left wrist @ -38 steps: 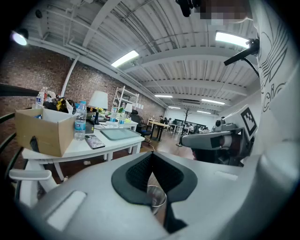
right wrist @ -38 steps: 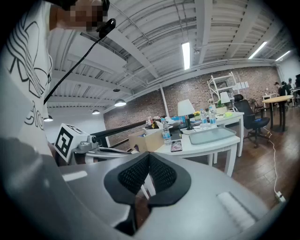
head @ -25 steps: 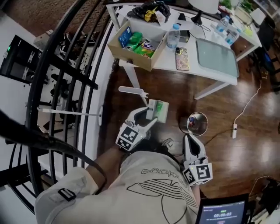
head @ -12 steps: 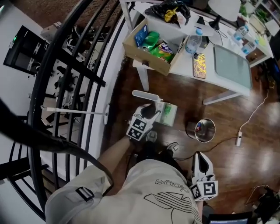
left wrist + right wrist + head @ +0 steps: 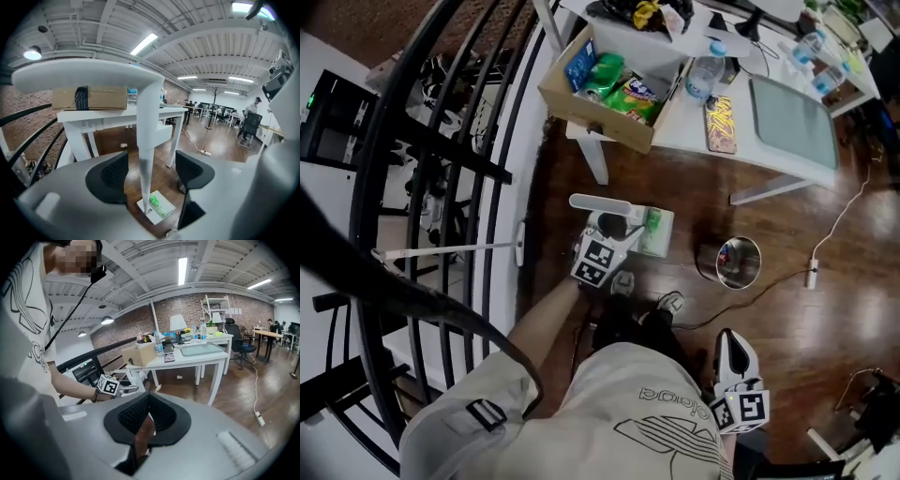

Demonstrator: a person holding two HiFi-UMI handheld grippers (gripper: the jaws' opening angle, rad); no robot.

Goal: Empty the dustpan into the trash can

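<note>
Opening to its widest, the left gripper [image 5: 147, 177] straddles the dustpan's upright white handle [image 5: 146, 136], pads clear of it. The dustpan [image 5: 656, 232] sits on the wood floor [image 5: 787, 234] by the white table [image 5: 686, 129], with the trash can [image 5: 738, 262] near its right. The right gripper [image 5: 148, 417] is clamped shut and empty.

Bright, even light falls from ceiling tube lamps [image 5: 144, 43] and leaves pale glare patches on the wooden floor [image 5: 870, 311]. Both gripper views bulge like fisheyes, black at the corners.
</note>
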